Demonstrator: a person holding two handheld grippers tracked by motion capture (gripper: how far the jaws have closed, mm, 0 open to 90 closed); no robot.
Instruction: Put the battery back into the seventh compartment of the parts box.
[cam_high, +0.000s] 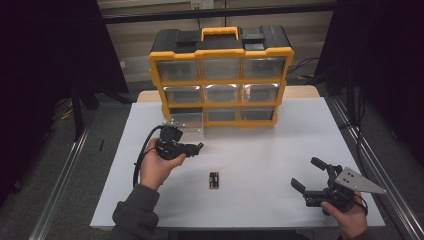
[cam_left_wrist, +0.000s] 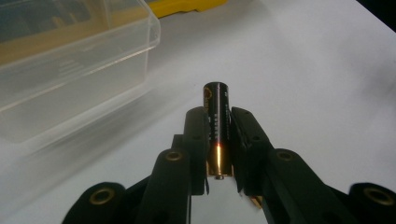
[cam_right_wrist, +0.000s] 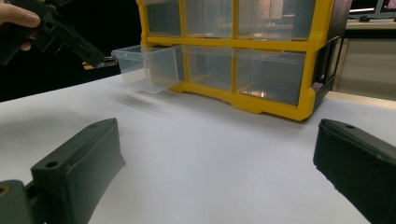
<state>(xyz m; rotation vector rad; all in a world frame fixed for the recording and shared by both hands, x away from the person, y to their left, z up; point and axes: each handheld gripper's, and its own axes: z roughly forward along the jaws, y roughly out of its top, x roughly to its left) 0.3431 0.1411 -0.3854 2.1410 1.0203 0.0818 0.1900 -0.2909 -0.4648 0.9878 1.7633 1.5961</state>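
Note:
My left gripper (cam_high: 199, 147) is shut on a black and gold battery (cam_left_wrist: 216, 126), which stands up between the jaws in the left gripper view. It hovers just in front of the clear drawer (cam_high: 184, 121) pulled out of the bottom-left slot of the yellow and black organiser (cam_high: 220, 75). The drawer (cam_left_wrist: 70, 70) looks bare inside. Two more batteries (cam_high: 214, 179) lie side by side on the white table (cam_high: 260, 150). My right gripper (cam_high: 306, 175) rests open at the front right, with nothing between its jaws. The right gripper view has the left gripper (cam_right_wrist: 100, 59) beside the open drawer (cam_right_wrist: 149, 67).
The organiser (cam_right_wrist: 243, 51) stands at the table's far edge, with clear drawers in three rows. Dark curtains hang on both sides. Metal rails run along the floor left and right of the table.

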